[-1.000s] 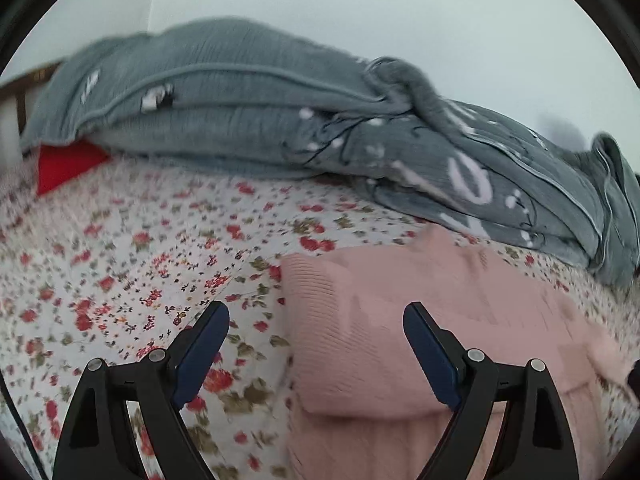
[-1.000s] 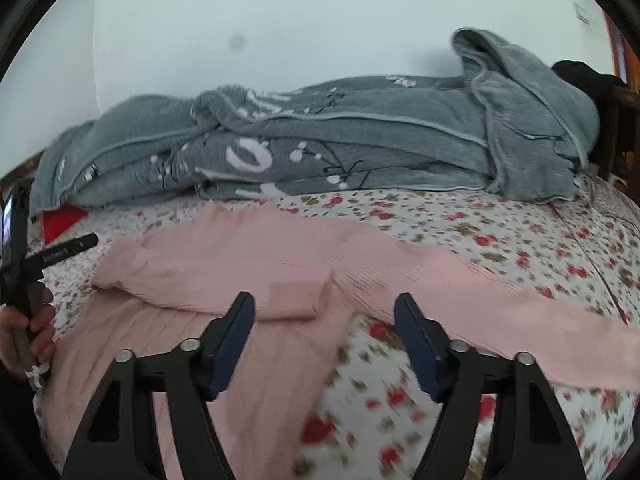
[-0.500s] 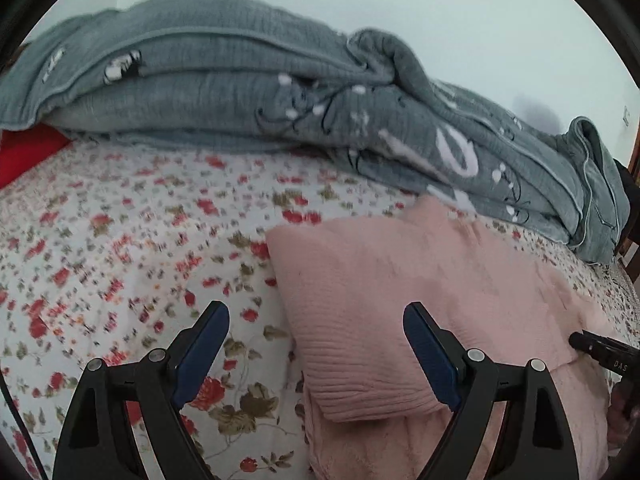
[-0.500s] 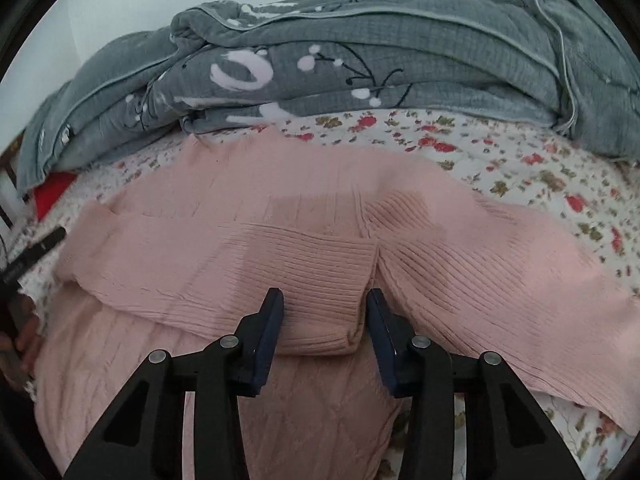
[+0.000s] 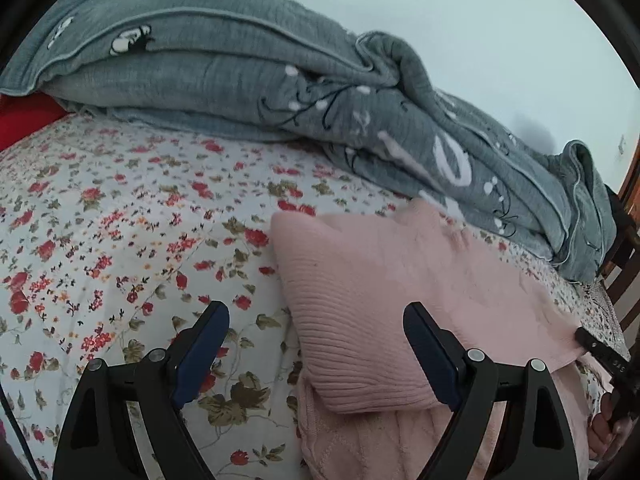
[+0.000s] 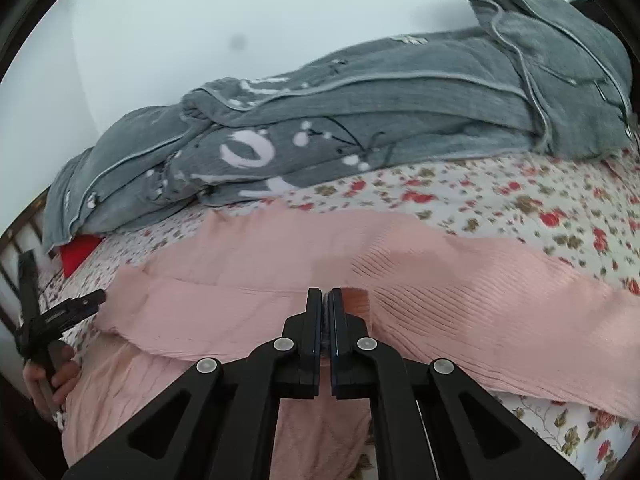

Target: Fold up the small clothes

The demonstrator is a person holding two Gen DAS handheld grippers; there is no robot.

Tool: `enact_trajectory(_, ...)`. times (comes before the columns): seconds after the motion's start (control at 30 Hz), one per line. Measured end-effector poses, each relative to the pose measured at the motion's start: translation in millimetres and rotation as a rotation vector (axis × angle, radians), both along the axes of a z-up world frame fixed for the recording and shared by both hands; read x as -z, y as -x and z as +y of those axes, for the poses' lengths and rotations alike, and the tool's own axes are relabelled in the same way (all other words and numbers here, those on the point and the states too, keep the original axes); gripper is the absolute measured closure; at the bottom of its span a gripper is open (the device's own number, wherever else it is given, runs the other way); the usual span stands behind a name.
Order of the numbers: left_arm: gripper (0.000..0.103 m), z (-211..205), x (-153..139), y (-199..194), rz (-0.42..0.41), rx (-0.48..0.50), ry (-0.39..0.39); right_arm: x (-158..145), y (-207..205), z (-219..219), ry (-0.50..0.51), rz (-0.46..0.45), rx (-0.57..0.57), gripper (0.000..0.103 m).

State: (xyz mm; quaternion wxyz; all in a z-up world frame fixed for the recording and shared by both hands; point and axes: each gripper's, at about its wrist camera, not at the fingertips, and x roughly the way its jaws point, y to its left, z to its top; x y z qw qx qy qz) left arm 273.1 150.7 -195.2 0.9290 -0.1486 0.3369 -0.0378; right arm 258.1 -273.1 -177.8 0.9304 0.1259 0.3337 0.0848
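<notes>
A pink knit sweater lies on the flowered bed sheet, with one ribbed sleeve folded across its body. My left gripper is open and empty, hovering over the sweater's left edge. In the right wrist view the sweater spreads across the middle, its other sleeve stretched to the right. My right gripper is shut on the cuff of the folded sleeve where the two sleeves meet.
A rumpled grey quilt lies along the far side of the bed against a white wall; it also shows in the right wrist view. A red pillow sits at the far left. The other gripper's tip shows at the left.
My right gripper moved down onto the folded sleeve's cuff and shut on it. My left gripper stayed open and shifted slightly over the sweater's left edge.
</notes>
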Motion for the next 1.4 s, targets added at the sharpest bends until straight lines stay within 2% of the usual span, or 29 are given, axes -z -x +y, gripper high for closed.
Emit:
enact_trajectory(0.1, 0.016, -3, -4, 5, -0.051, 0.022, -0.002, 6, -4, 7, 0.061, 0.042, 0.017, 0.1)
enact_trajectory(0.17, 0.016, -7, -11, 12, -0.13, 0.087, 0.014, 12, -10, 15, 0.113, 0.085, 0.004, 0.099)
enact_trajectory(0.23, 0.016, -16, -13, 16, -0.162, 0.131, -0.009, 17, -11, 17, 0.144, 0.115, 0.007, 0.099)
enact_trajectory(0.33, 0.016, -32, -2, 7, -0.092, 0.191, -0.063, 20, -12, 14, 0.127, 0.13, 0.002, 0.097)
enact_trajectory(0.4, 0.016, -42, 10, -9, 0.027, 0.19, -0.115, 21, -11, 12, 0.113, 0.137, 0.002, 0.096)
enact_trajectory(0.43, 0.016, -46, 21, -20, 0.122, 0.166, -0.152, 21, -12, 12, 0.112, 0.139, 0.002, 0.096)
enact_trajectory(0.47, 0.015, -47, 27, -26, 0.171, 0.166, -0.153, 21, -11, 13, 0.114, 0.14, 0.002, 0.096)
enact_trajectory(0.53, 0.014, -43, 27, -26, 0.165, 0.166, -0.125, 21, -11, 15, 0.121, 0.142, -0.001, 0.094)
enact_trajectory(0.6, 0.014, -41, 29, -24, 0.166, 0.164, -0.105, 21, -11, 18, 0.13, 0.145, -0.014, 0.087)
enact_trajectory(0.8, 0.012, -45, 32, -21, 0.167, 0.161, -0.137, 20, -10, 27, 0.175, 0.139, -0.035, 0.076)
enact_trajectory(1.07, 0.012, -45, 32, -23, 0.168, 0.161, -0.134, 20, -9, 29, 0.186, 0.138, -0.047, 0.069)
enact_trajectory(1.4, 0.011, -45, 31, -23, 0.169, 0.162, -0.134, 20, -10, 30, 0.192, 0.138, -0.048, 0.065)
